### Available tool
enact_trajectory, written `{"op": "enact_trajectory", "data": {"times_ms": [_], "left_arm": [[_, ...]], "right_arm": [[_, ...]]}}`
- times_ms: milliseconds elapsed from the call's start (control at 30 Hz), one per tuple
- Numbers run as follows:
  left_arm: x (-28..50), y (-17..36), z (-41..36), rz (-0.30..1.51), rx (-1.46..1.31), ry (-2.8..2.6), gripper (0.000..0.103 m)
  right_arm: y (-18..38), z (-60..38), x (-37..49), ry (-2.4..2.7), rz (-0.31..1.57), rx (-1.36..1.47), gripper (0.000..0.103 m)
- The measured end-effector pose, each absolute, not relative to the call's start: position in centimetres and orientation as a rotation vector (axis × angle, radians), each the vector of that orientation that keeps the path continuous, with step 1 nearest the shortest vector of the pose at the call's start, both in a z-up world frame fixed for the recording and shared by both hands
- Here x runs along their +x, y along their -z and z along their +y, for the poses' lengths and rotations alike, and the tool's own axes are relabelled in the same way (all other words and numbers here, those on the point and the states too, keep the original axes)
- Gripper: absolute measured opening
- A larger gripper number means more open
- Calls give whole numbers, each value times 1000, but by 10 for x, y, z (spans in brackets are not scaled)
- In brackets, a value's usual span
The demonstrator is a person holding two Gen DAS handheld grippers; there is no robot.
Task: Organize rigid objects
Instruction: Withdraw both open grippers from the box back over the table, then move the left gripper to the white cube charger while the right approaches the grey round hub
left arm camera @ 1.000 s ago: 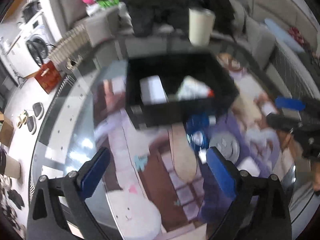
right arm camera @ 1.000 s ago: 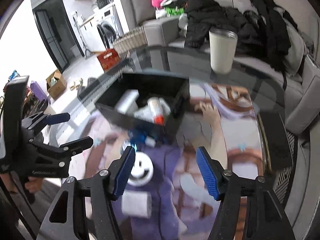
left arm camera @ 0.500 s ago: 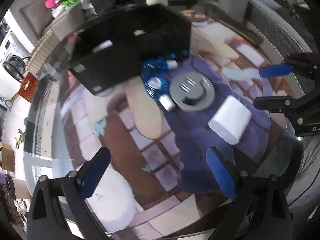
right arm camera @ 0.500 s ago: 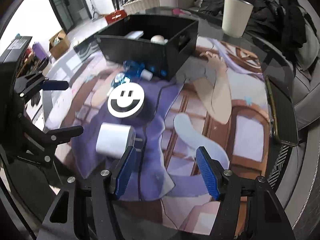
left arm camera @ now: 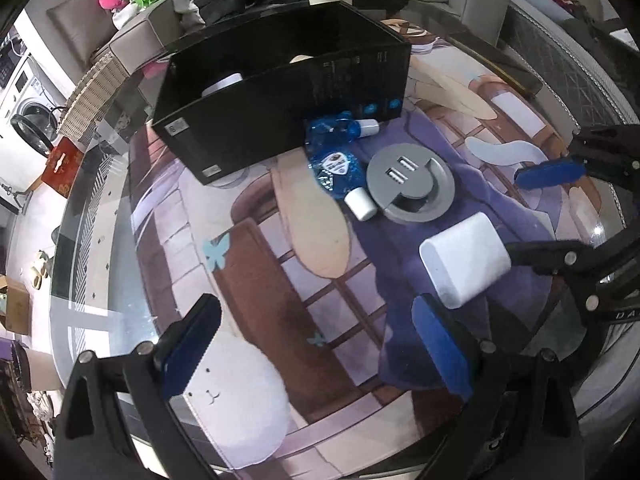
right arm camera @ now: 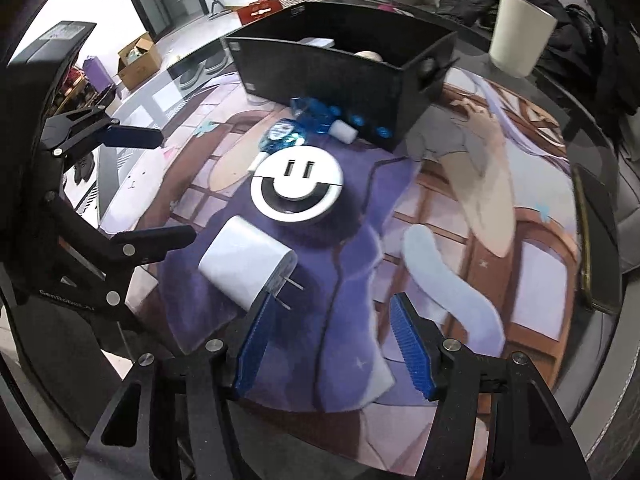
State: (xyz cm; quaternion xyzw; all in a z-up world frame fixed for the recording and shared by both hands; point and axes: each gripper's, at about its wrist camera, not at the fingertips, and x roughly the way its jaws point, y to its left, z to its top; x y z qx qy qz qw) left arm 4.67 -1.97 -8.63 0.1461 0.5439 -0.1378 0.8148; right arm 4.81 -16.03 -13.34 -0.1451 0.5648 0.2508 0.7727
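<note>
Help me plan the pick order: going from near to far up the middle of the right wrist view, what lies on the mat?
White plug adapter → round smiley-faced USB hub → blue bottles → black box.

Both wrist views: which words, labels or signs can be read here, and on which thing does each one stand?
"GenRobot.AI": on the left gripper body, right wrist view, partly blurred.
"DA...": on the right gripper body, left wrist view, cut off.
Black box: white stickers and side print, too small.
Blue bottle: badge label, unreadable.
Red box: mark unreadable.
</note>
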Motion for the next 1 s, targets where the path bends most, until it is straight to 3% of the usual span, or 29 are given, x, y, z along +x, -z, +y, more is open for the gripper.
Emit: {"op": "enact_trajectory", "data": {"times_ms": [267, 467, 567, 800, 1000], "left_arm": [[44, 86, 6, 1170, 302, 270, 96], [41, 88, 28, 1180, 276, 239, 96], [40, 88, 37, 1184, 258, 225, 96], [35, 80, 49, 1162, 218, 216, 96], [37, 74, 35, 1151, 202, 236, 97]], "right_arm": [[139, -133, 48, -596, 1256, -305, 61], [144, -110, 44, -648, 1286, -301, 52], [144, -97, 43, -685, 1290, -297, 42], [143, -75, 41, -743, 1298, -261, 40], [117, -94, 53, -645, 1185, -221, 42]]}}
